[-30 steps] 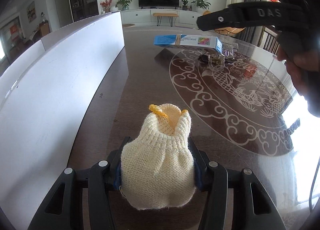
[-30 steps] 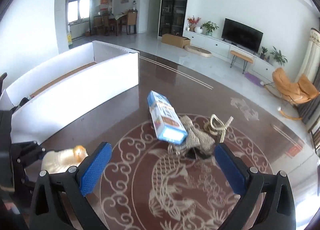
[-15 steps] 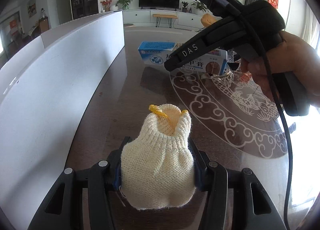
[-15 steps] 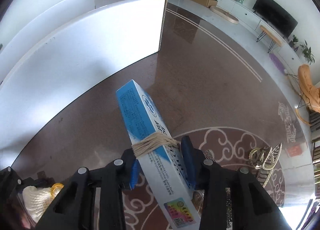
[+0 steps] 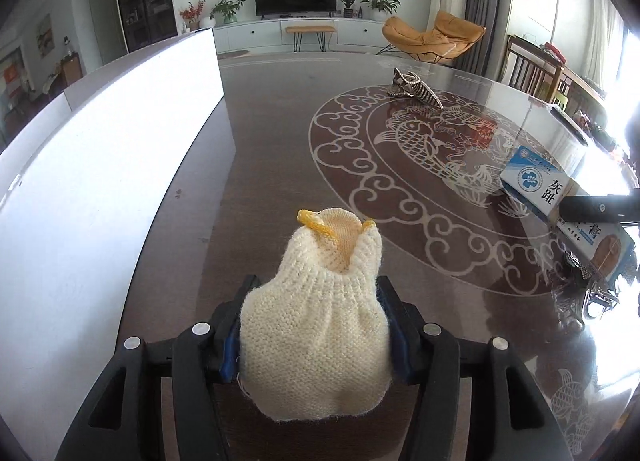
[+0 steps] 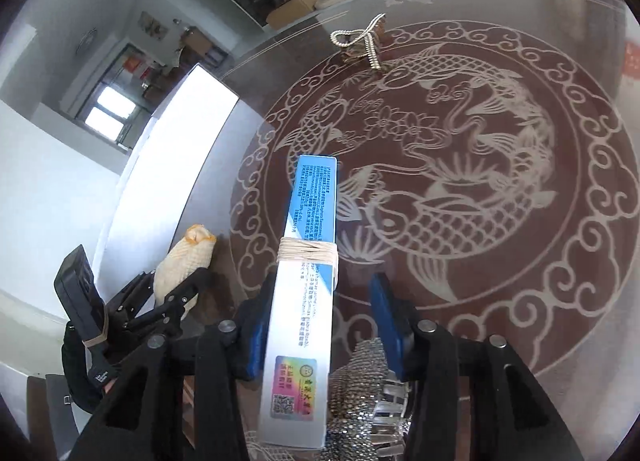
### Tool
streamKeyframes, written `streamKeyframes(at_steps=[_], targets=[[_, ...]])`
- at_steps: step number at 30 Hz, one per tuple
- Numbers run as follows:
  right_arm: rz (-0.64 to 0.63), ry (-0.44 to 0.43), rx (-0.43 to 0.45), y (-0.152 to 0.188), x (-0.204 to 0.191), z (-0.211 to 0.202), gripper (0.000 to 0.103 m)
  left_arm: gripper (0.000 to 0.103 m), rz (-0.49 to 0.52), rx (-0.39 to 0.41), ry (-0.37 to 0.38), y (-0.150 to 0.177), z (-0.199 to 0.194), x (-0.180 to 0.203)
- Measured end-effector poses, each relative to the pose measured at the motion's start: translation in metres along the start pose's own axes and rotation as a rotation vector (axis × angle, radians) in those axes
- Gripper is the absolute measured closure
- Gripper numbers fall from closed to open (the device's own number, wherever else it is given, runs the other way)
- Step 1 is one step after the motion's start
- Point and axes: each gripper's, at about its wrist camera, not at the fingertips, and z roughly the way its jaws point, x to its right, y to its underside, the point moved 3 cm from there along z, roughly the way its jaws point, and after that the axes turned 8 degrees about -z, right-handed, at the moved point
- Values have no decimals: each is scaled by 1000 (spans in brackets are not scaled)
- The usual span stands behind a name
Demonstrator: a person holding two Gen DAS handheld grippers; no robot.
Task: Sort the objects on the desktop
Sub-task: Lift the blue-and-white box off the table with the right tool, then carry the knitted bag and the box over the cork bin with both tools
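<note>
Item one, far left: the white bin (image 5: 100, 181), whose long wall is running along the left edge of the counter (image 5: 272, 165), just beside my left tongs (image 5: 314, 325). Item two: those left tongs, which I am holding nearly closed on the cream knitted pouch (image 5: 316, 341), both blue pads pressing into its sides, its yellow-trimmed mouth pointing forward and away from me along the fingers. From the right camera the pouch (image 6: 184, 261) is showing low at the left, right next to the bin wall (image 6: 168, 165). Item three, further right: the blue-and-white carton (image 6: 304, 301), tied round the middle with pale string, lying between the fingers of my right tongs (image 6: 320, 325). Its long axis is running straight out along the fingers, far end aimed at the carp pattern. The left pad is touching the carton; the right pad is standing off it with a visible gap, so I am judging these tongs part open and not gripping. Item four, right and beneath: a beaded silvery piece (image 6: 360, 393) under the carton's near end. Item five, far across the counter: a small metallic ornament (image 6: 360, 45), well apart from both tongs. Judgement: the left hand is much the nearer to the bin, so the pouch is needing only a short move leftward over the wall.
</note>
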Motion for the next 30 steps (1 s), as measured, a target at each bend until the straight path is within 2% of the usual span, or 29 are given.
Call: streamKeyframes(at_steps=[2,5,6,9,10,13,14,15,16,17,18,19,20,23,26,30], targets=[[-43,82,20,-1,6,-14,25,36,-6,-4,-9,-1,2,-1],[-143,155,-20,-11,-1,-24,25,31,-14,-7,-19,2,1,-4],[-175,160,-55,-13,-5,-24,25,29,-15,-8,-21,3,1,-5],[-221,157,-188,-14,-23,-11,24,11,-12,-27,-24,3,4,-4],[-209,162,-220,-12,-23,-2,24,8,-21,-32,-25,4,5,-5],[-150,146,-239,-16,-24,16,24,7,-21,-35,-27,5,5,-6],[-154,172,-246,-15,-25,19,24,7,-21,-35,-25,4,5,-6],[-181,202,-257,-14,-29,25,26,7,-20,-35,-23,4,5,-6],[-217,218,-263,-13,-35,30,29,14,-21,-33,-20,4,4,-6],[-256,250,-261,-12,-40,32,37,25,-20,-14,-15,4,2,-7],[-286,270,-256,-11,-45,32,54,45,-21,1,-9,3,-1,-7],[-300,272,-252,-10,-48,32,66,54,-14,9,-8,3,-3,-7],[-289,254,-246,-10,-49,31,75,55,-15,8,6,3,-3,-8],[-277,248,-208,-8,-51,20,75,58,-45,38,39,0,-11,-11],[-246,199,-143,-13,-59,1,76,58,-79,90,56,-5,-31,-15],[-285,168,-80,-27,-82,-22,76,58,-99,154,23,-5,-66,-20]])
